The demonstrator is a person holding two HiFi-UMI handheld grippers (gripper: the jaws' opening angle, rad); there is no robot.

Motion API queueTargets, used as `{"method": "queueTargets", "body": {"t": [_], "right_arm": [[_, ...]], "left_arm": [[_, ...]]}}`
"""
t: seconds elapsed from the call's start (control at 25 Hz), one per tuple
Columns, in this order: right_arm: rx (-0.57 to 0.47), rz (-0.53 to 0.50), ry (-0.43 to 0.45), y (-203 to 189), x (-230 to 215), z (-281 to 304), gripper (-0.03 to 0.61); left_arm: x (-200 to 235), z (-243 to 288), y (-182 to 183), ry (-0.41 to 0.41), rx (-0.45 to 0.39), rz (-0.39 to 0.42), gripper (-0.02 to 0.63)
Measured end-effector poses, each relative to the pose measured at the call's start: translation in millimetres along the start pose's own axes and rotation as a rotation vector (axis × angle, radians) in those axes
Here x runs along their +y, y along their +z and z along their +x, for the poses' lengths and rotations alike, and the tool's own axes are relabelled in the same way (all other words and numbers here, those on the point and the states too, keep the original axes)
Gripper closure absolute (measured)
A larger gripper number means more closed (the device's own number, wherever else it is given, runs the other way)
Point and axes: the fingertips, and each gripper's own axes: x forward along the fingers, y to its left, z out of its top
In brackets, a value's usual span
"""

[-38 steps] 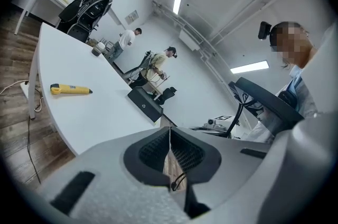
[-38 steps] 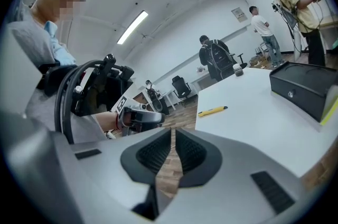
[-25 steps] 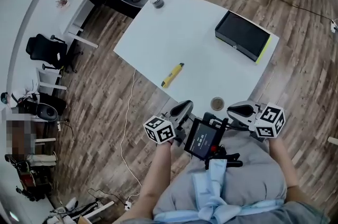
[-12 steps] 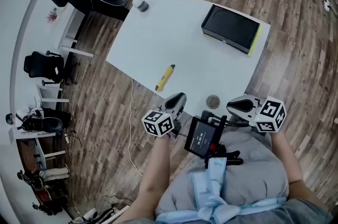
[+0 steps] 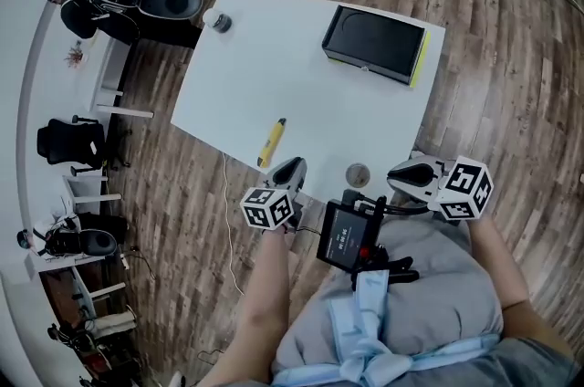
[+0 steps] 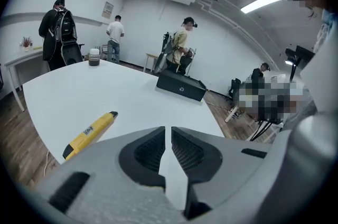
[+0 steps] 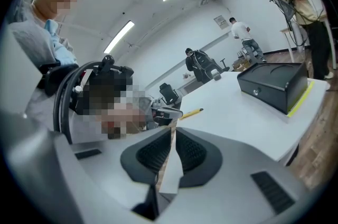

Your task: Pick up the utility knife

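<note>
The yellow utility knife [image 5: 271,142] lies near the white table's [image 5: 301,84] front left edge, its black tip pointing away from me. My left gripper [image 5: 293,166] hovers at that edge just right of the knife, jaws shut and empty. In the left gripper view the knife [image 6: 88,133] is low on the left of the shut left gripper [image 6: 168,134]. My right gripper [image 5: 401,175] is held off the table's front right side, shut on nothing. The right gripper view shows the knife [image 7: 191,112] far beyond its shut right gripper [image 7: 173,136].
A black box [image 5: 374,45] with a yellow edge sits at the table's far right. A small jar [image 5: 219,20] stands at the far left corner and a small round lid [image 5: 358,175] lies near the front edge. A screen device [image 5: 347,235] hangs at my chest. Chairs and people stand beyond.
My left gripper has moved forward and down to the table's front edge, closer to the knife, and has rolled a little. The right gripper has shifted slightly. Both stay shut.
</note>
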Motion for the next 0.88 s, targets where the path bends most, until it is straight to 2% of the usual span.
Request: {"method": "queueTargets", "body": {"t": [0.24,0.32,0.4,0.6,0.88], "right_arm": [[-0.008,0.010,-0.015,-3.6,-4.5,-7.4,0.548],[-0.009,0.012,-0.017,-3.9,-6.7,-9.2,0.548],[-0.013,0.014,-0.020,-4.4,-7.8,-10.4,0.548],[-0.016,0.022,-0.031,-4.6,-11.8,-13.9,0.548],[-0.008,0.031,-0.041,-4.5,-19.0,-15.1,0.548]], "left_arm": [[12.9,7.4,-1.8,0.037,0.067,0.072,0.594],[19.2,10.4,-0.4,0.049,0.082,0.080,0.571],[24.9,12.8,0.4,0.054,0.100,0.084,0.519],[38.4,18.0,6.3,0.074,0.133,0.121,0.509],[66.6,21.1,11.1,0.116,0.221,0.224,0.480]]}}
